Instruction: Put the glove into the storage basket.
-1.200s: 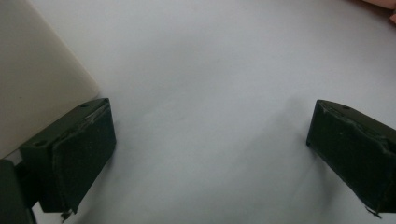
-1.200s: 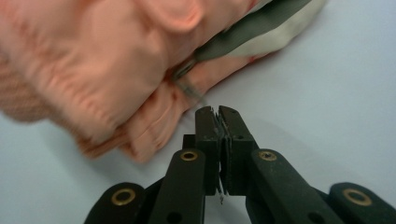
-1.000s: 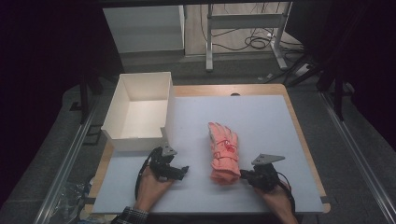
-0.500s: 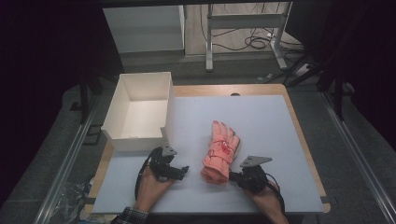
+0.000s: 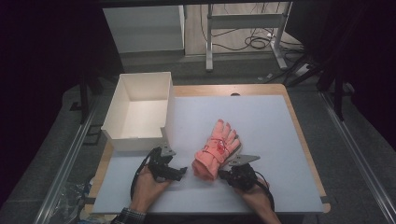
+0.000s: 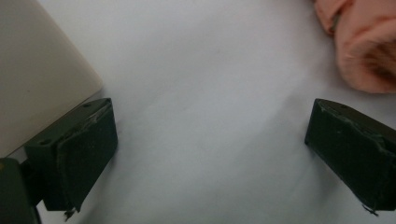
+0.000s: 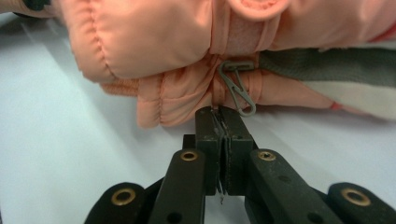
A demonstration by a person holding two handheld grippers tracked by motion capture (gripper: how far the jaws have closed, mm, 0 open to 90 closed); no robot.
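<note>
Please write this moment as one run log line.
left gripper: open, on mat | right gripper: shut, jaws at pink gloves | white box: beside

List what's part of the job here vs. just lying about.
In the job: pink ski gloves, pinched at the cuff by the shut right gripper; open left gripper; white box, likely.
Lying about: cables on the floor; desk frame.

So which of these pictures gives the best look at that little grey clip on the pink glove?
The right gripper view: the grey clip hangs sharp and close on the pink glove, just above the shut right gripper. The high view shows the whole glove, the clip too small to make out. The left gripper view catches just the glove's edge.
</note>
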